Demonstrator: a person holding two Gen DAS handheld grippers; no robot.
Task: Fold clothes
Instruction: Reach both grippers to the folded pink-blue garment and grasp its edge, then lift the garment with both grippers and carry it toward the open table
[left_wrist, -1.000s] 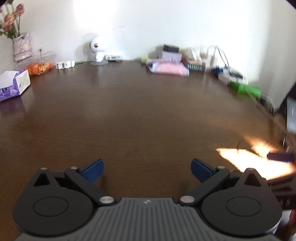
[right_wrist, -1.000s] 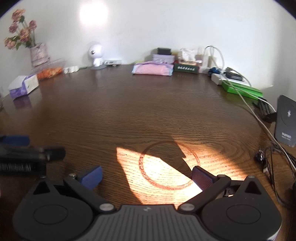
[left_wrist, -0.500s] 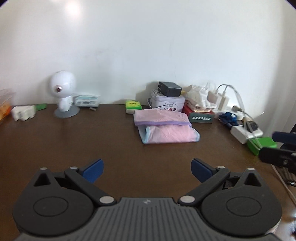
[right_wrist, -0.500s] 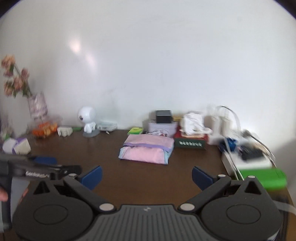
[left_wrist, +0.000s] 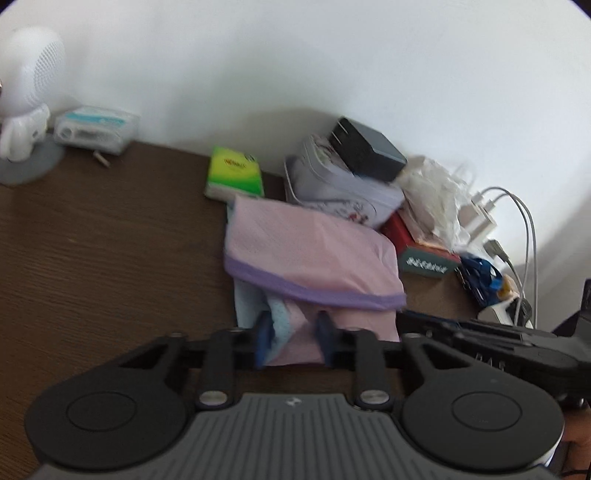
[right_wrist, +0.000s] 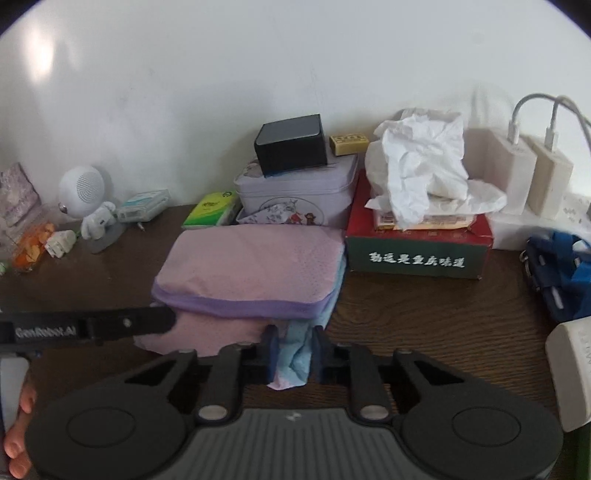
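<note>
The folded pink garment (right_wrist: 251, 269) lies mid-frame on the desk (right_wrist: 424, 314), against the tin (right_wrist: 295, 192). Both the left gripper (left_wrist: 291, 332) and right gripper (right_wrist: 291, 343) are closing on its near edge. Pinch every layer, then lift both together.

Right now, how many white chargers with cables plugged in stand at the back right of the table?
2. Left charger stands by the wall, right of the crumpled tissue; right charger stands beside it, nearer the frame edge. Clutter there may hide more.
</note>
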